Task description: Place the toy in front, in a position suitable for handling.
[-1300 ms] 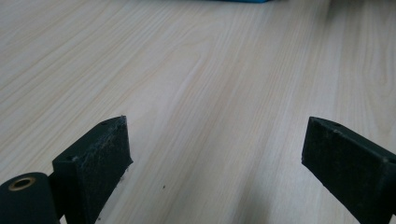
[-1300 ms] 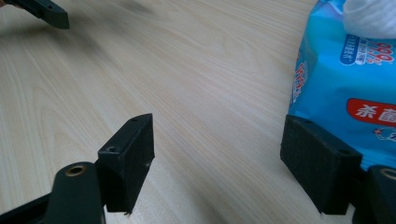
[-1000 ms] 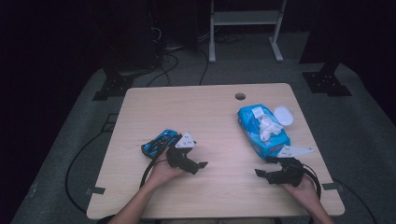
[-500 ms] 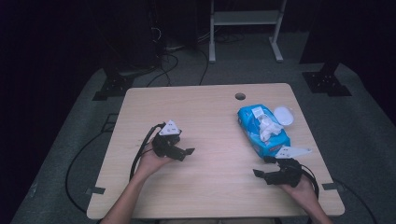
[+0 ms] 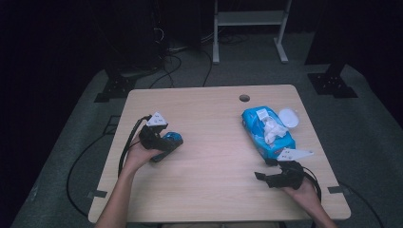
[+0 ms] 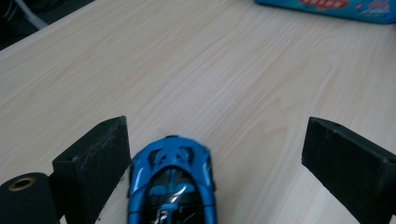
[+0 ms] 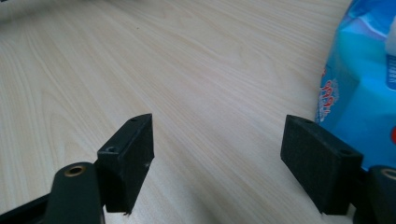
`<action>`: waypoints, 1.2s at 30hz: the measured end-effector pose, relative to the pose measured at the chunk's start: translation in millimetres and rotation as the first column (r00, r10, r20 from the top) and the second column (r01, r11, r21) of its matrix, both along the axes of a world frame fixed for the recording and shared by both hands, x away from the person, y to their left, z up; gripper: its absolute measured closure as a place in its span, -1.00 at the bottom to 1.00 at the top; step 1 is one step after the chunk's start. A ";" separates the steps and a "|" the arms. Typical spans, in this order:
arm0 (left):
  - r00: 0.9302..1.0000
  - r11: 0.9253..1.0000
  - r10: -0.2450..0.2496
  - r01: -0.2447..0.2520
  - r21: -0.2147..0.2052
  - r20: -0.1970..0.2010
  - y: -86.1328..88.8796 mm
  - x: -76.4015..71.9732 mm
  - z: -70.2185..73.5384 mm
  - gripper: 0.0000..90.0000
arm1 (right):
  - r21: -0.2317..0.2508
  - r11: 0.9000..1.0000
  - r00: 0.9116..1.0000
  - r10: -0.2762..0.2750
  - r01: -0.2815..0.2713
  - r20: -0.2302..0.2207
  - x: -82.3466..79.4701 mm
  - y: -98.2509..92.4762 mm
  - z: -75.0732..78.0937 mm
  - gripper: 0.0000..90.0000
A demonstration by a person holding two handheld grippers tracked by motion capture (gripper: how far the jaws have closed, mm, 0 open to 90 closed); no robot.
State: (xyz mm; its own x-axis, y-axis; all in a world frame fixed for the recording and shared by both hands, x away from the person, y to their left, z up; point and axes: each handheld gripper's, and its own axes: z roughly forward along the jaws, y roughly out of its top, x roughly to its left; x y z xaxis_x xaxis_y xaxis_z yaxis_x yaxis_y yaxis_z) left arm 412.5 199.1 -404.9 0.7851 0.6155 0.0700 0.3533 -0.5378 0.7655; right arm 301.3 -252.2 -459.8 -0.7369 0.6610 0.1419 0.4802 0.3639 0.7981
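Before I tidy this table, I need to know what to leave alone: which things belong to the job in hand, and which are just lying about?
In the job:
blue toy car, between the open jaws of the left gripper

Lying about:
blue wipes pack
white round lid

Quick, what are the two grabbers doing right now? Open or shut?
Left hand-held gripper: open, jaws on either side of the blue toy car, not squeezing it.
Right hand-held gripper: open, holding nothing, beside the blue wipes pack.
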 end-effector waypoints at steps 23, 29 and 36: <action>0.989 0.992 0.103 -0.094 0.082 -0.106 29.5 8.7 -47.7 -0.84 | -0.005 1.000 1.000 0.018 -0.018 0.008 -3.9 1.6 1.4 -0.45; 0.988 0.986 0.092 -0.074 0.147 -0.121 22.0 9.8 -54.7 -0.83 | -0.008 1.000 1.000 0.020 -0.020 0.006 -4.1 2.3 1.0 -0.45; 0.983 0.986 0.089 -0.064 0.155 -0.159 22.5 12.7 -61.4 -0.70 | -0.009 1.000 1.000 0.021 -0.021 0.008 -4.7 2.3 1.4 -0.45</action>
State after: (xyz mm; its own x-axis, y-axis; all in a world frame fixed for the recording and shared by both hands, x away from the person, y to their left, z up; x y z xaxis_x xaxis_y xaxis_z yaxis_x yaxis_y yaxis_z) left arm 425.1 221.5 -466.3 0.7442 0.6669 0.0386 0.5128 -0.6074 0.6067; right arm 296.6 -249.9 -458.5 -0.7520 0.6462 0.1300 0.4655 0.3809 0.7989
